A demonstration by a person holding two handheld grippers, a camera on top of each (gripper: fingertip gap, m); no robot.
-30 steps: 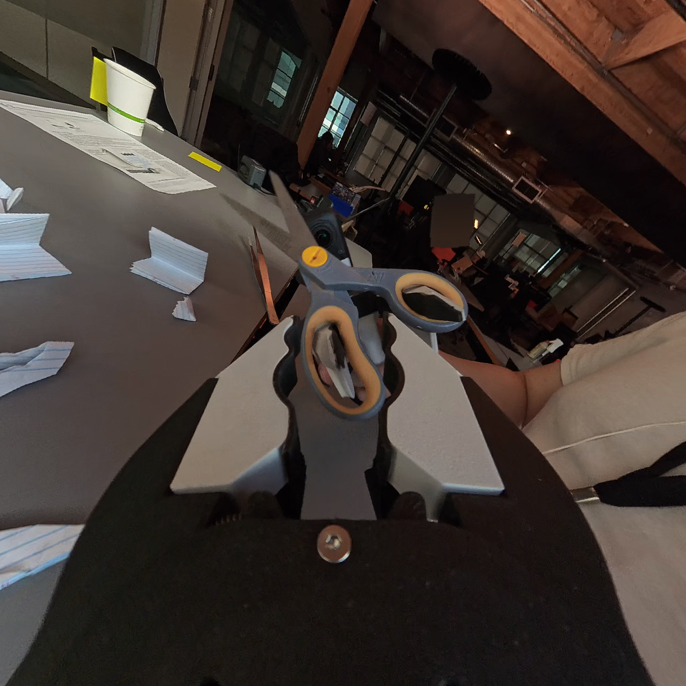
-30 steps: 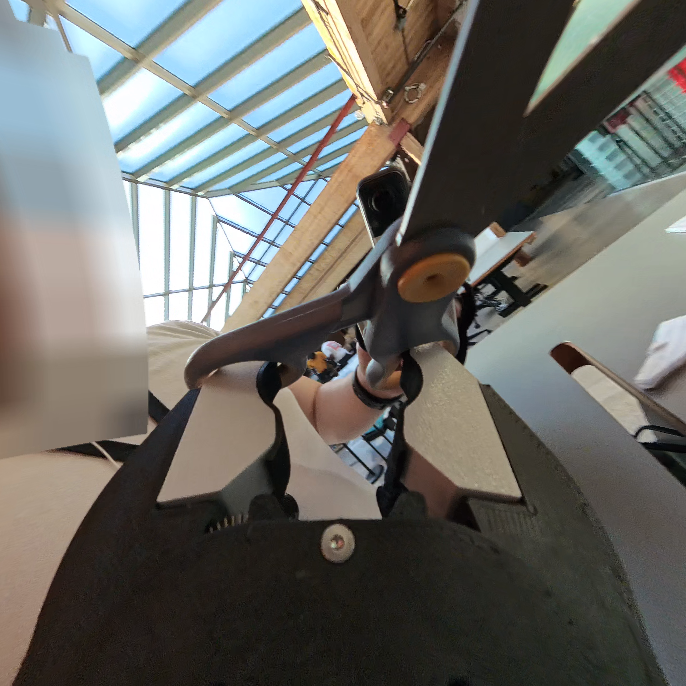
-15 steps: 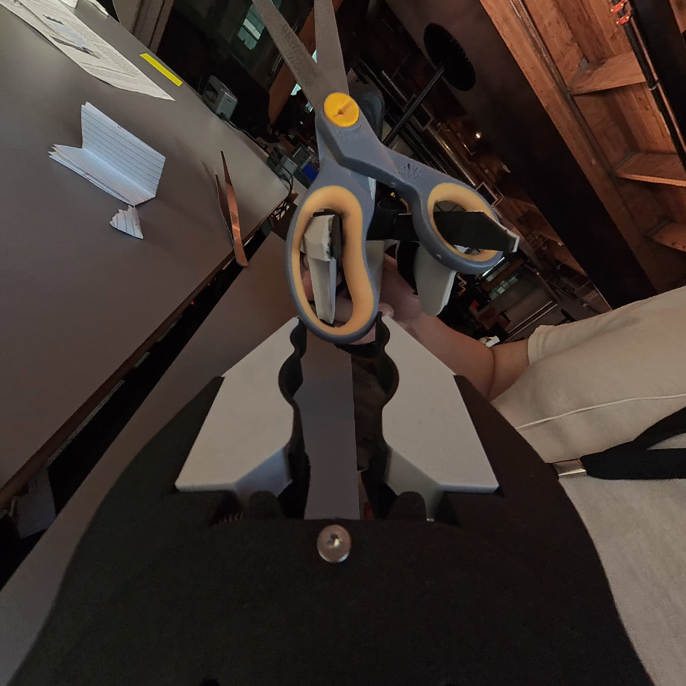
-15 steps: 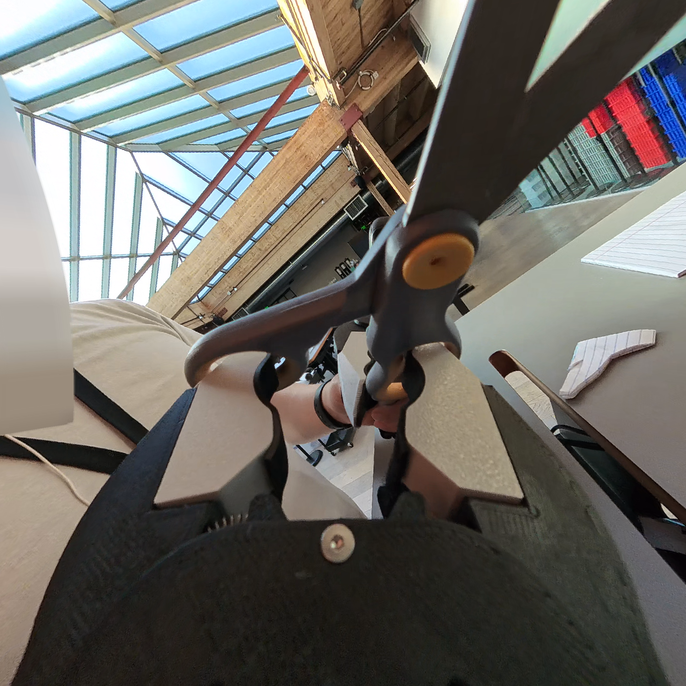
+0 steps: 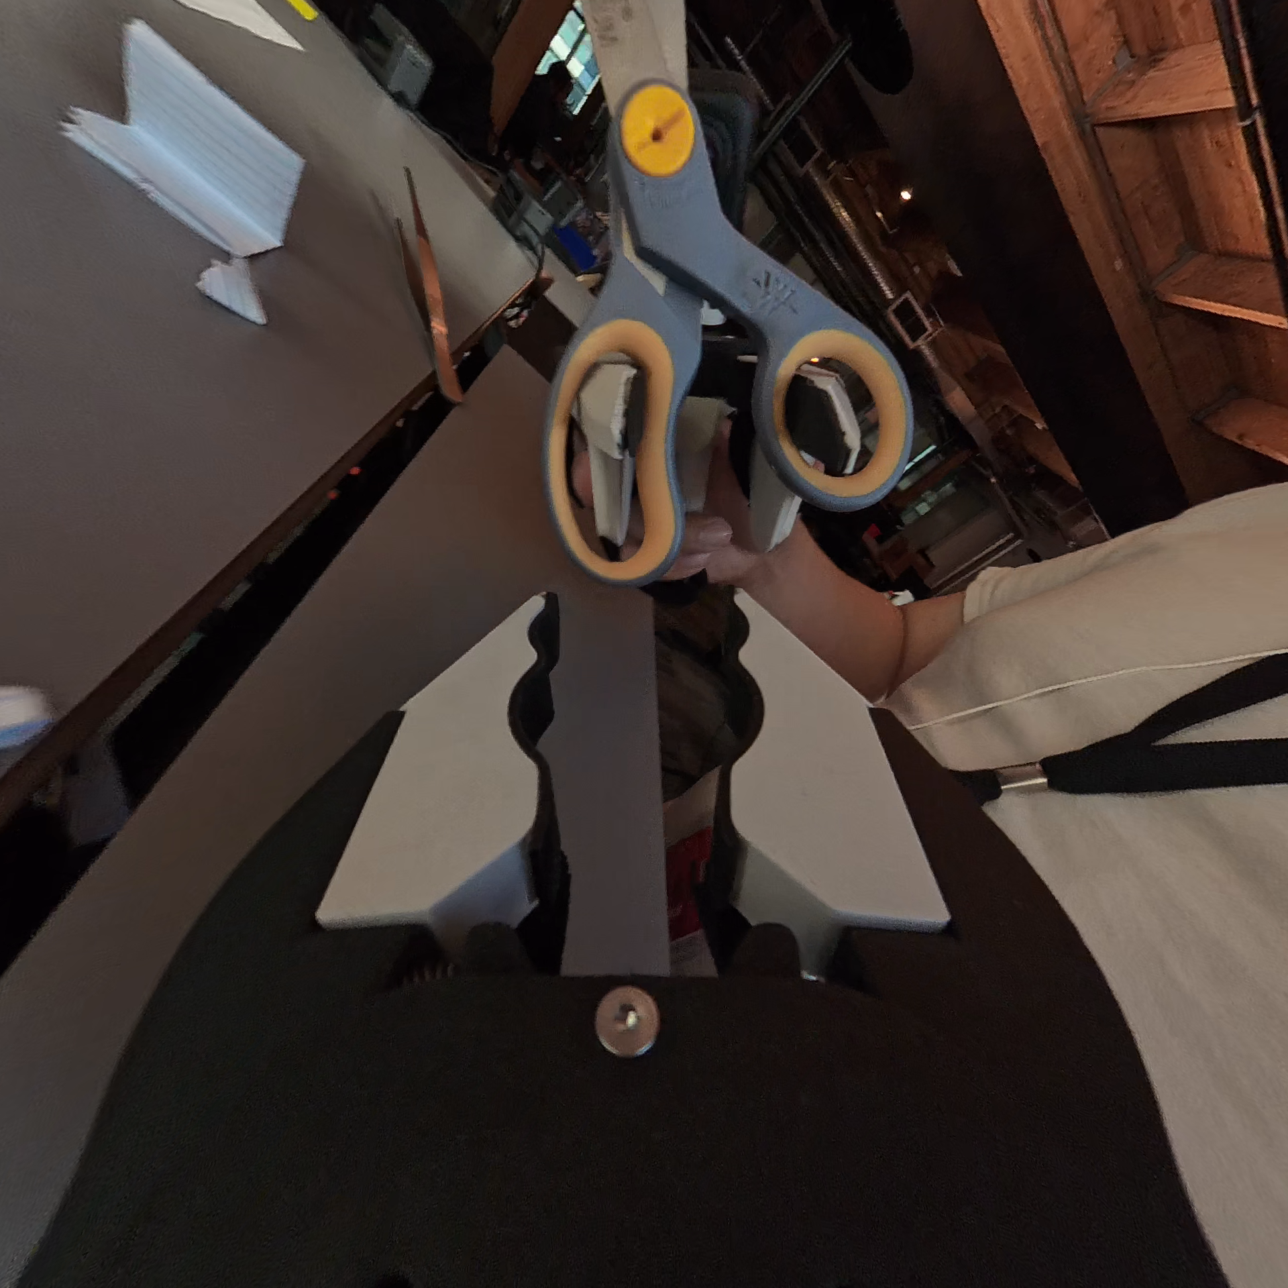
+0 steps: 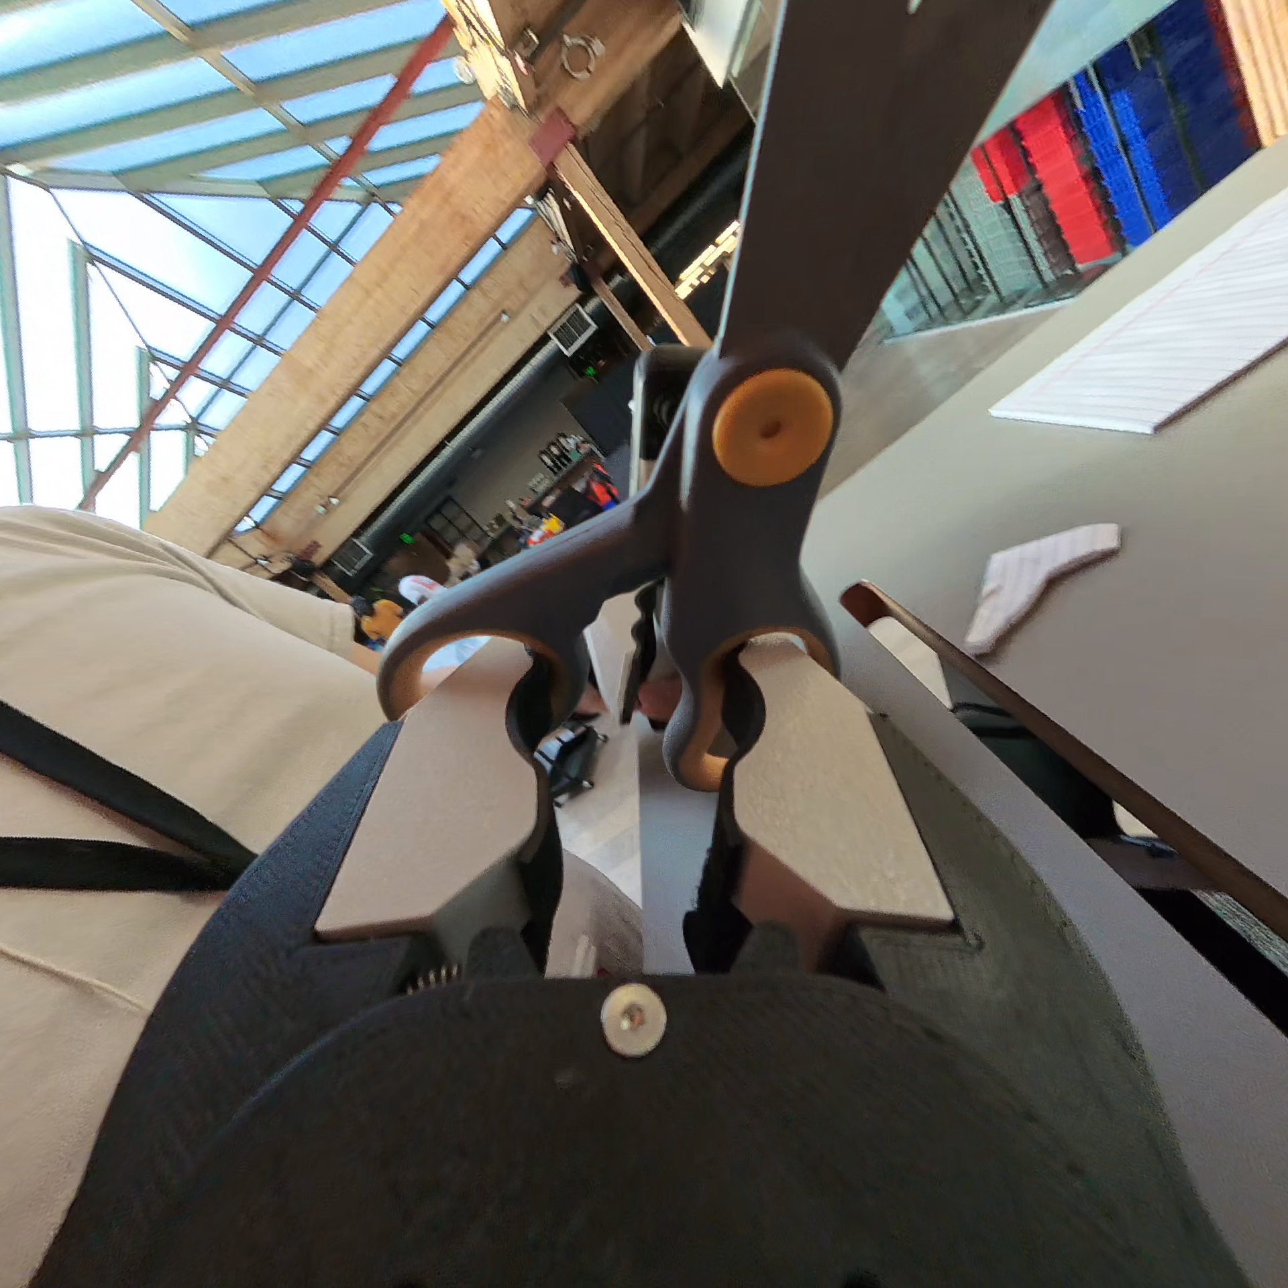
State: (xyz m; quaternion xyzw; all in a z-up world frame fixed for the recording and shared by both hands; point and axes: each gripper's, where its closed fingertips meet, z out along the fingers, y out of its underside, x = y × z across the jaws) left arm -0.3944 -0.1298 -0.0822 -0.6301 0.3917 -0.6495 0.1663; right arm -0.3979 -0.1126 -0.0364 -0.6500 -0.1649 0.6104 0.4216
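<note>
between the spread fingers of the right gripper (image 6: 638,697) hang the scissors (image 6: 739,516), one finger through each handle loop, blades pointing up. just short of the loops, the left gripper (image 5: 645,627) stands parted and empty. beyond, folded lined paper (image 5: 202,160) lies on the grey table (image 5: 125,390).
</note>
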